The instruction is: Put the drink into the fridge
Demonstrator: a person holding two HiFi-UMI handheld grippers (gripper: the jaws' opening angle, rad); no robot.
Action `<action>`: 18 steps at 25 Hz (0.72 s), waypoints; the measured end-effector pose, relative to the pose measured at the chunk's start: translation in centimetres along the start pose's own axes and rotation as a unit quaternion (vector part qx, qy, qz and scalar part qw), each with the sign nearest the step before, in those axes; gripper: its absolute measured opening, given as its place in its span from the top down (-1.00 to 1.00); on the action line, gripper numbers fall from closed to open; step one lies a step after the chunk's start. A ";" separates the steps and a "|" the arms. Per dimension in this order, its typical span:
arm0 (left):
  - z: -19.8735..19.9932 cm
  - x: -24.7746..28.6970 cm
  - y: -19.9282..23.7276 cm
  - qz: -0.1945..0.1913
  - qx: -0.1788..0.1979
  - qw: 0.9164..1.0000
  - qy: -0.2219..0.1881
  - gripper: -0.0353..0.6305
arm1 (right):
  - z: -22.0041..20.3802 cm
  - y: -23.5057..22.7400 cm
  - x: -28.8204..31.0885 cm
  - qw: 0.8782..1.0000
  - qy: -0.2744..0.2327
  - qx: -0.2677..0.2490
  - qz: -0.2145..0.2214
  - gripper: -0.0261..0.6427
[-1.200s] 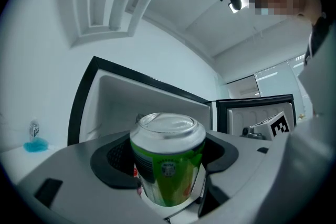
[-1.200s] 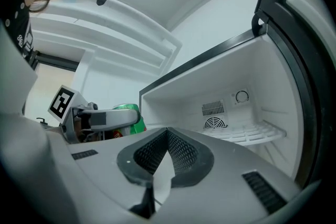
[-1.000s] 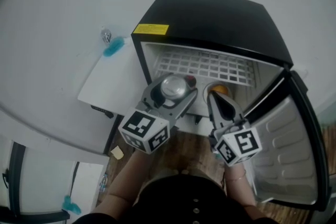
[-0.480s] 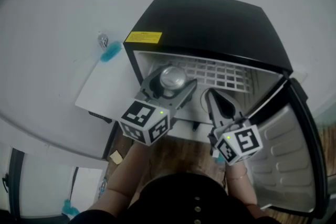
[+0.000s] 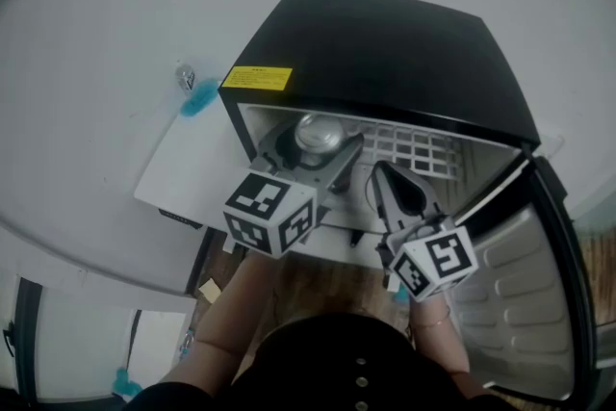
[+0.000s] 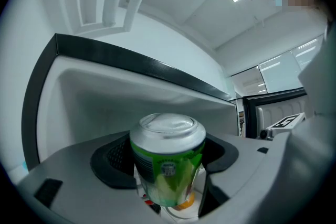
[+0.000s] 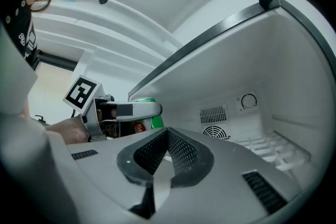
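A green drink can point(image 6: 168, 165) with a silver top point(image 5: 316, 128) sits upright between the jaws of my left gripper point(image 5: 312, 147), which is shut on it. The can is just inside the mouth of the open black mini fridge point(image 5: 385, 43), under its top edge. In the right gripper view the same can point(image 7: 152, 121) shows behind the left gripper's finger point(image 7: 131, 109). My right gripper point(image 5: 383, 176) hangs beside it at the fridge opening. Its jaws are shut on nothing point(image 7: 167, 136).
The fridge door point(image 5: 520, 294) stands open at the right. A white wire shelf point(image 5: 419, 147) lies inside, with a fan vent point(image 7: 214, 134) and a dial point(image 7: 249, 101) on the back wall. A red-labelled can point(image 7: 139, 127) stands behind the green one. A white panel point(image 5: 183, 168) leans left of the fridge.
My left gripper has carried the can forward and up, from in front of the fridge to inside its opening. The right gripper has barely shifted.
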State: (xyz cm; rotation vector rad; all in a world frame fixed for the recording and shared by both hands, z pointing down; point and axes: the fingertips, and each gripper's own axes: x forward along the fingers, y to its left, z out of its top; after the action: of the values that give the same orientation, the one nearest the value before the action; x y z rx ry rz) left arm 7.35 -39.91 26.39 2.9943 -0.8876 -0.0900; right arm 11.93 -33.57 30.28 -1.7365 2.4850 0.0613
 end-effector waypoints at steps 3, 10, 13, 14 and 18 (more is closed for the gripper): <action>-0.1 0.6 0.1 -0.001 -0.001 1.000 0.002 -0.10 | -0.1 -0.1 0.2 1.000 0.000 0.000 0.001 0.90; -0.7 2.1 -0.2 -0.021 0.013 1.000 0.018 -0.10 | -0.2 -0.3 0.6 1.000 0.000 -0.001 -0.003 0.90; -0.8 2.5 0.2 -0.021 0.011 1.000 0.020 -0.10 | -0.2 -0.5 0.7 1.000 0.001 -0.001 -0.005 0.89; -0.7 2.6 0.5 -0.019 0.011 1.000 0.021 -0.10 | -0.2 -0.5 0.8 1.000 0.002 -0.001 -0.006 0.90; -0.8 2.8 1.2 -0.015 0.014 0.999 0.025 -0.10 | -0.5 -0.6 1.1 1.000 0.006 0.001 -0.007 0.90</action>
State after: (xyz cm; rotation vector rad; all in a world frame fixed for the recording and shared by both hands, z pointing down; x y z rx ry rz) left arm 9.12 -42.48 27.04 3.0227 -0.8466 -0.0039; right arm 12.05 -34.83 30.72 -1.7578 2.4804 0.0492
